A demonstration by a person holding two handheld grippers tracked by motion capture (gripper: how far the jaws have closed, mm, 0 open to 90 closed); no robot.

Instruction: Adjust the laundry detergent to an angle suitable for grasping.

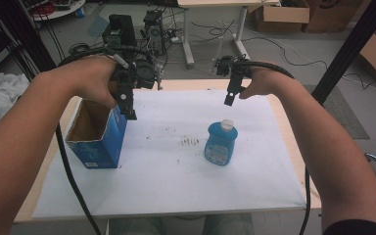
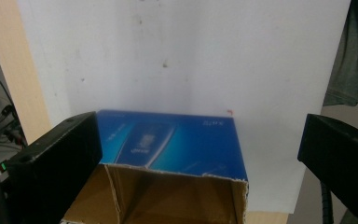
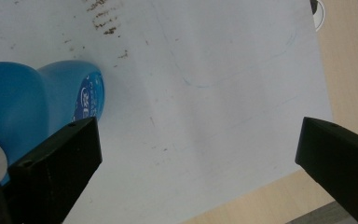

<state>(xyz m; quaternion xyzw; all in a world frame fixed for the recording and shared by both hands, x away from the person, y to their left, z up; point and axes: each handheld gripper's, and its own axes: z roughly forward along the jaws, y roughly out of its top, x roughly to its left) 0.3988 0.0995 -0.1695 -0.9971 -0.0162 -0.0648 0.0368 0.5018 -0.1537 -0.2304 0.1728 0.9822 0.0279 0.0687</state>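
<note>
A blue cardboard box (image 1: 98, 134) with its top open stands on the left of the white sheet (image 1: 176, 176). A blue bottle (image 1: 221, 143) with a white cap stands upright right of the middle. My left gripper (image 1: 129, 105) hangs open just above the box's far right corner; in the left gripper view the box (image 2: 177, 149) lies below the spread jaws (image 2: 196, 154), brown inside showing. My right gripper (image 1: 231, 95) is open above and behind the bottle. In the right gripper view the bottle (image 3: 37, 100) sits by the left jaw, nothing between the jaws (image 3: 198, 158).
Brown smudges (image 1: 190, 141) mark the sheet between box and bottle. The wooden table edge (image 1: 293, 147) frames the sheet. Behind the table are a desk leg (image 1: 188, 39), cables and cardboard boxes (image 1: 281, 14); a black post (image 1: 352, 44) rises at right.
</note>
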